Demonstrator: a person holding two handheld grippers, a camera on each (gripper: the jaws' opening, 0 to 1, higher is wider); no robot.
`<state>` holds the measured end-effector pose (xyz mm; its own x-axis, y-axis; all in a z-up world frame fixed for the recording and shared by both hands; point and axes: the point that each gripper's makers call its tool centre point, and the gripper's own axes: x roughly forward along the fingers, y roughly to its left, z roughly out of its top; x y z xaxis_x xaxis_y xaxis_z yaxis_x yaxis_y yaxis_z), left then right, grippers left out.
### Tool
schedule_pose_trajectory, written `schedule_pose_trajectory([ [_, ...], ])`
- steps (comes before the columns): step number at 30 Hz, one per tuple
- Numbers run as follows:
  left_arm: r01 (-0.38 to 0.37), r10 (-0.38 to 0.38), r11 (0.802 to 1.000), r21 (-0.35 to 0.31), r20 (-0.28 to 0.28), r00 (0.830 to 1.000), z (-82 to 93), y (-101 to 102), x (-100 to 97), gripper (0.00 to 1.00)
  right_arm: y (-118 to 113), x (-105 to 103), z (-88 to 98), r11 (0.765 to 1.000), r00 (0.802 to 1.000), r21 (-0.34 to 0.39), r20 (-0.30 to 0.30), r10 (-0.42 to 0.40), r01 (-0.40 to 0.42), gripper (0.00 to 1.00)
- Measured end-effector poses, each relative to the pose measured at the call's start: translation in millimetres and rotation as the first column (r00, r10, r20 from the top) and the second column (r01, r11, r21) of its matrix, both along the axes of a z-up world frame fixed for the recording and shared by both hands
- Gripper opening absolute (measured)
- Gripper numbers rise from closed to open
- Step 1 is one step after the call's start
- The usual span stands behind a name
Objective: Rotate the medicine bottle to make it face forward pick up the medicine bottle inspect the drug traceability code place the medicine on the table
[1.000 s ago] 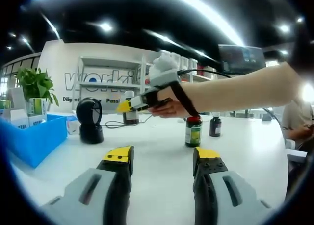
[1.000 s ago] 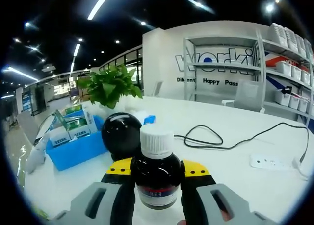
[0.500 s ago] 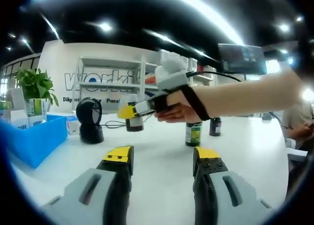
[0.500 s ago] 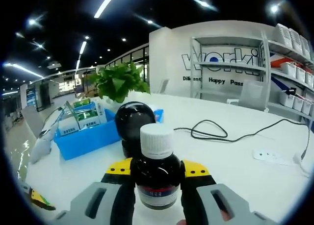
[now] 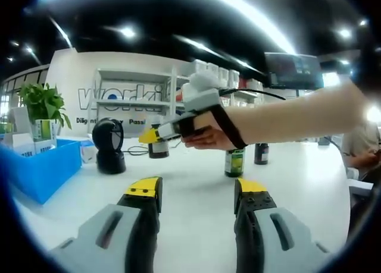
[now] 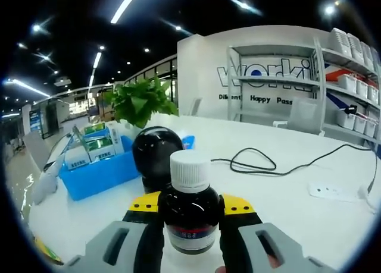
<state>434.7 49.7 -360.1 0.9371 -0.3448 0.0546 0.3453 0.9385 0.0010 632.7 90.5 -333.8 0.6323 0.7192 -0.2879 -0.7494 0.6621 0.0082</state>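
A dark brown medicine bottle point(image 6: 190, 213) with a white cap stands upright between my right gripper's point(image 6: 190, 206) yellow-tipped jaws, which are shut on it; its small label faces the camera. In the left gripper view the same bottle point(image 5: 158, 148) is held above the white table point(image 5: 196, 190) by the right gripper point(image 5: 153, 135), carried by a person's bare arm point(image 5: 286, 115) coming in from the right. My left gripper point(image 5: 196, 190) stays low over the table, open with nothing between its jaws.
A black round scanner point(image 5: 109, 145) stands at the left, also seen as the scanner point(image 6: 156, 157). A blue bin point(image 5: 38, 169) holds boxes beside a green plant point(image 5: 43, 103). Two more bottles point(image 5: 234, 160) point(image 5: 261, 153) stand at the right. A black cable point(image 6: 262, 163) and white power strip point(image 6: 330, 191) lie on the table.
The right gripper with the bottle has shifted slightly left and back toward the scanner. My left gripper has not moved.
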Motion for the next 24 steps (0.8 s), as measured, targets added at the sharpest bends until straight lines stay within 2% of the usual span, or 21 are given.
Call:
schedule_pose_trajectory([
  [7,0.0,0.0,1.0,0.0,0.002,1.0,0.4,0,-0.3,0.39,9,-4,13.0,0.999,1.0,0.038,0.01,-0.005,0.005,0.31],
  [10,0.0,0.0,1.0,-0.002,0.002,1.0,0.5,0,0.0,0.39,19,8,14.0,0.999,1.0,0.052,0.011,-0.007,0.006,0.31],
  [16,0.001,-0.001,1.0,-0.003,0.002,1.0,0.5,0,0.1,0.39,33,13,11.5,0.999,1.0,0.055,0.008,0.003,-0.003,0.31],
  [21,0.002,-0.002,1.0,-0.004,0.003,1.0,0.6,0,-0.2,0.39,26,31,9.3,0.998,0.999,0.051,0.018,-0.036,0.035,0.31],
  [24,0.001,-0.001,1.0,-0.005,0.003,1.0,0.7,0,-0.3,0.39,20,50,6.6,0.996,0.997,0.055,0.004,-0.072,0.072,0.31],
])
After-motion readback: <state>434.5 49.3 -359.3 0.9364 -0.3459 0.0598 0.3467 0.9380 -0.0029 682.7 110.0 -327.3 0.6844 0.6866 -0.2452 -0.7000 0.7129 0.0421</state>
